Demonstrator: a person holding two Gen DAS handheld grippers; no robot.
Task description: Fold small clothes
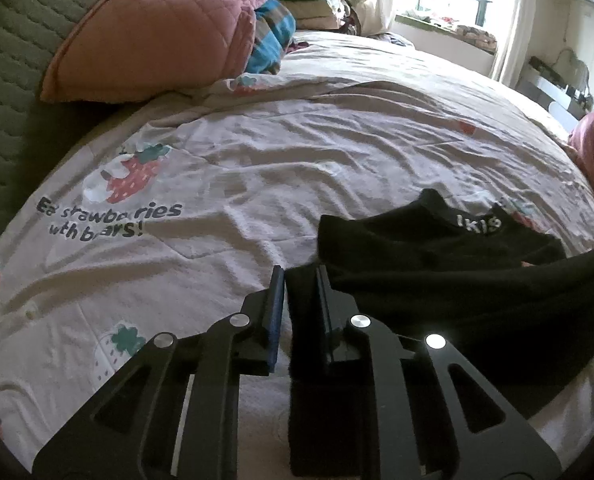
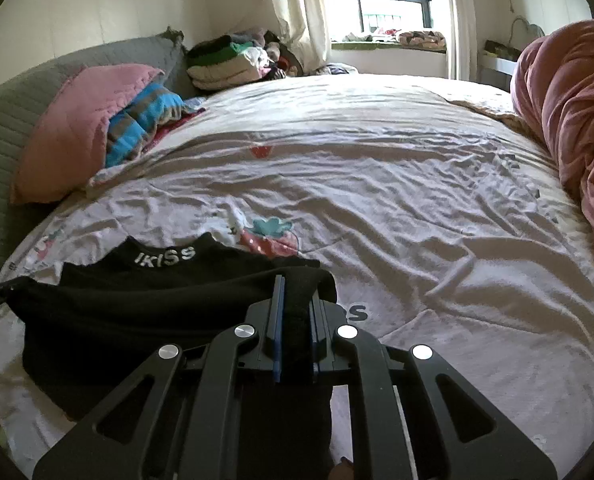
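A small black garment [image 1: 437,248] with white "IKISS" lettering at its collar lies on the strawberry-print bed sheet [image 1: 237,152]. Its near edge is lifted and folded over toward the collar, spanning both grippers. My left gripper [image 1: 299,276] has that edge's left corner between its jaws; a thin strip of sheet shows between the blue left pad and the cloth, so the jaws stand slightly apart. In the right wrist view my right gripper [image 2: 297,286] is shut on the right corner of the black garment [image 2: 157,292], low over the sheet [image 2: 417,200].
A pink pillow [image 1: 157,32] and a blue striped cloth [image 1: 271,36] lie against the grey headboard [image 1: 5,92]. Folded clothes [image 2: 225,60] are stacked at the far corner by the window. A pink blanket [image 2: 569,120] is bunched along the bed's right side.
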